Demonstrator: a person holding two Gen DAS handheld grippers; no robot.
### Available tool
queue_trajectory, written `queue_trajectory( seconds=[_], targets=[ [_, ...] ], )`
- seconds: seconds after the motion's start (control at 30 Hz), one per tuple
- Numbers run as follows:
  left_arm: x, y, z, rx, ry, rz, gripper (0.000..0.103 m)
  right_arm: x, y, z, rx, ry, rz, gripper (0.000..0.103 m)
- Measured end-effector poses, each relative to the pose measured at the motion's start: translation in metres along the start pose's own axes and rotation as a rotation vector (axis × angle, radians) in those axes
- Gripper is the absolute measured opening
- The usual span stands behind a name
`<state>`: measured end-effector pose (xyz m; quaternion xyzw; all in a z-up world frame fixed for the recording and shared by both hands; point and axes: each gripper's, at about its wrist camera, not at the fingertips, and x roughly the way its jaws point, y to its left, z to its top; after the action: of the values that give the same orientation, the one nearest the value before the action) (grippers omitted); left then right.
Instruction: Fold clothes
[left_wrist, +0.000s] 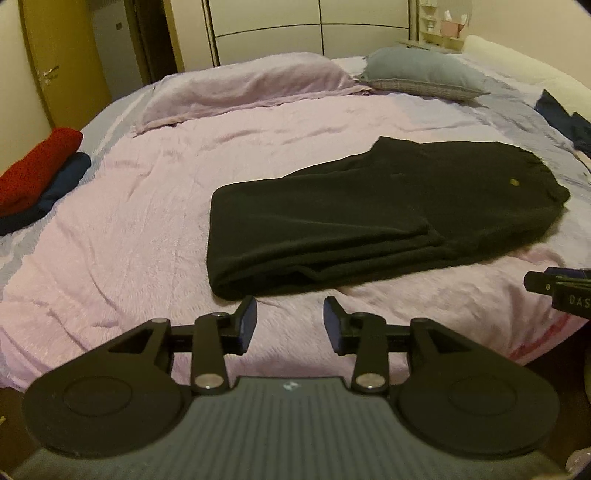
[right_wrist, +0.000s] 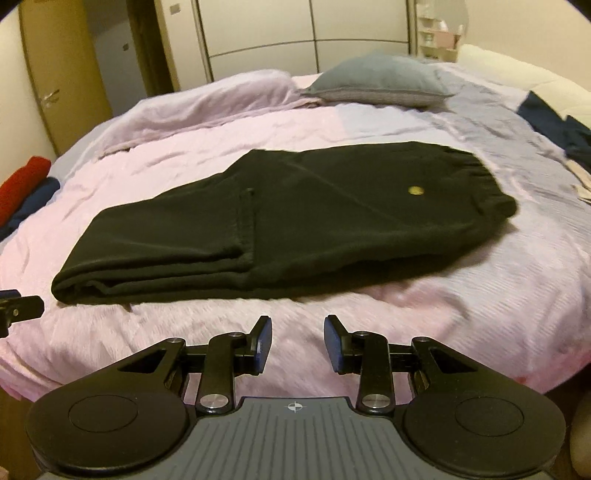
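Observation:
A pair of black trousers (left_wrist: 369, 218) (right_wrist: 280, 221) lies folded over on the pink bedspread (left_wrist: 129, 229) (right_wrist: 480, 280), waistband to the right, with a small gold badge (right_wrist: 416, 190) near it. My left gripper (left_wrist: 290, 325) hovers open just short of the garment's near left folded edge, nothing between its fingers. My right gripper (right_wrist: 298, 343) is open too, a little before the trousers' near edge, empty. In the left wrist view the right gripper (left_wrist: 561, 291) pokes in at the right; in the right wrist view the left gripper (right_wrist: 18, 310) shows at the left edge.
A red folded garment (left_wrist: 37, 170) on a navy one (left_wrist: 55, 192) sits at the bed's left side. Dark blue clothes (left_wrist: 565, 122) (right_wrist: 554, 125) lie at the far right. A pink pillow (left_wrist: 240, 88) and a grey cushion (left_wrist: 417, 72) are at the back, wardrobe doors behind.

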<state>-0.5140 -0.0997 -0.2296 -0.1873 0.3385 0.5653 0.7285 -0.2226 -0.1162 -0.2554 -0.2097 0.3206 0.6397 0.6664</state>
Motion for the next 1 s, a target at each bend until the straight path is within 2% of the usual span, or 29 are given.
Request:
queue_trajectory(
  seconds=[0.23,0.4,0.53,0.63,0.77,0.93,1.0],
  targets=[
    [-0.018,-0.006,-0.008,0.016,-0.018,0.006,0.037,-0.024,-0.01,-0.016,0.026,-0.021,-0.006,0.036],
    [-0.011,-0.003,-0.007,0.001,-0.005,0.004,0.037,-0.018,-0.019,-0.014,0.049,-0.009,0.006,0.037],
    [0.004,0.002,0.0,-0.022,-0.014,-0.044,0.037,-0.006,-0.034,-0.009,0.083,0.004,0.031,0.037],
    [0.02,0.011,0.009,-0.057,-0.025,-0.101,0.037,0.002,-0.079,-0.002,0.28,-0.02,0.111,0.039],
    [0.043,0.02,0.027,-0.091,-0.064,-0.176,0.036,0.018,-0.14,0.005,0.571,-0.095,0.196,0.067],
    [0.079,0.027,0.048,-0.121,-0.073,-0.228,0.035,0.042,-0.21,0.012,0.897,-0.196,0.267,0.067],
    [0.093,0.03,0.053,-0.138,-0.06,-0.228,0.035,0.056,-0.228,0.013,0.97,-0.204,0.258,0.067]
  ],
)
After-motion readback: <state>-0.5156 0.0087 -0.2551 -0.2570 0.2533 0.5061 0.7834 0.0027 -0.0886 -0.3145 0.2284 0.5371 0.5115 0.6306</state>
